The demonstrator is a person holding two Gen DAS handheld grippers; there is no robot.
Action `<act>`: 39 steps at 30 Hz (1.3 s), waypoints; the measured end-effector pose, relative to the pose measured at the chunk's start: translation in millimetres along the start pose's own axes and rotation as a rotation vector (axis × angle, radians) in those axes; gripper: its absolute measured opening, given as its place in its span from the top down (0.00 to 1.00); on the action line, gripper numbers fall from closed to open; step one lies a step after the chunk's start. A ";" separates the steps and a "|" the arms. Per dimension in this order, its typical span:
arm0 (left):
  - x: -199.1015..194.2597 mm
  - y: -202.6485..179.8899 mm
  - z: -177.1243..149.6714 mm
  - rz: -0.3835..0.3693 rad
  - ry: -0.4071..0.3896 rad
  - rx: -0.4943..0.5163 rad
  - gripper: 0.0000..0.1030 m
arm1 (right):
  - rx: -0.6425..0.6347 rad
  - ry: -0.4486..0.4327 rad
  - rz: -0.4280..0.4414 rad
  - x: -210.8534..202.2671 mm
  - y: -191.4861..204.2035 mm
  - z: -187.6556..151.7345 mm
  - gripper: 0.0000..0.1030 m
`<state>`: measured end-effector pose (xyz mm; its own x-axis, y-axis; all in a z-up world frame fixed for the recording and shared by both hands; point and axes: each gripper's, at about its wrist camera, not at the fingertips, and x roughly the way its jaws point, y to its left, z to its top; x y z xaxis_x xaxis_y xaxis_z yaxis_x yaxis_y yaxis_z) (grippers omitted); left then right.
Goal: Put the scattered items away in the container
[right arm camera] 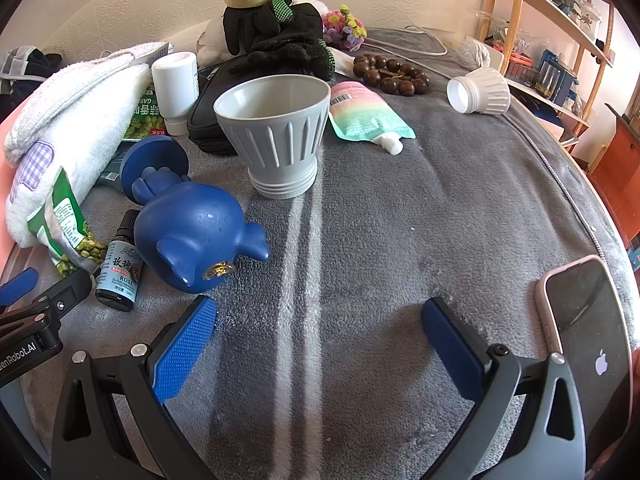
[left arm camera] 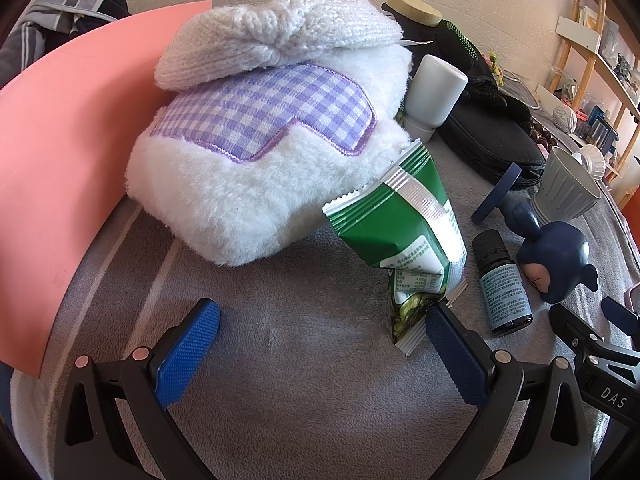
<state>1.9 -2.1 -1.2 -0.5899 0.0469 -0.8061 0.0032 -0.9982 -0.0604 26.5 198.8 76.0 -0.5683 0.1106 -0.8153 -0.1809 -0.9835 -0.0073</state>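
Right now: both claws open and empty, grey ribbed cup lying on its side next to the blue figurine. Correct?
Not quite. The grey ribbed cup stands upright, mouth up, as the right wrist view shows; it is not on its side. It is the blue figurine beside it that lies tipped over. The rest holds: left claw and right claw are open and empty.

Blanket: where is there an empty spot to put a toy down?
The biggest bare patch of blanket lies between the grey cup, the phone and the open right gripper. A smaller one sits before the open left gripper, below the plush. It is crowded around the blue figure, bottle and snack bag.
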 end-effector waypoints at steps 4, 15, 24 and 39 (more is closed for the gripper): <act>0.0 0.1 0.0 0.000 0.000 0.000 0.00 | 0.000 0.000 0.000 0.1 0.2 0.2 0.00; 0.0 -0.2 0.0 0.001 0.000 0.000 0.00 | 0.000 0.001 0.001 0.7 0.0 0.1 0.00; 0.0 -0.2 0.0 0.001 0.000 0.000 0.00 | -0.001 -0.001 0.000 1.2 -0.3 0.9 0.00; 0.0 -0.3 0.0 0.002 0.000 -0.001 0.00 | -0.002 -0.001 0.000 -0.4 -1.3 -1.4 0.00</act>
<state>1.9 -1.8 -1.1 -0.5899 0.0448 -0.8062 0.0055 -0.9982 -0.0595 28.0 199.8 75.6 -0.5688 0.1106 -0.8150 -0.1795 -0.9837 -0.0082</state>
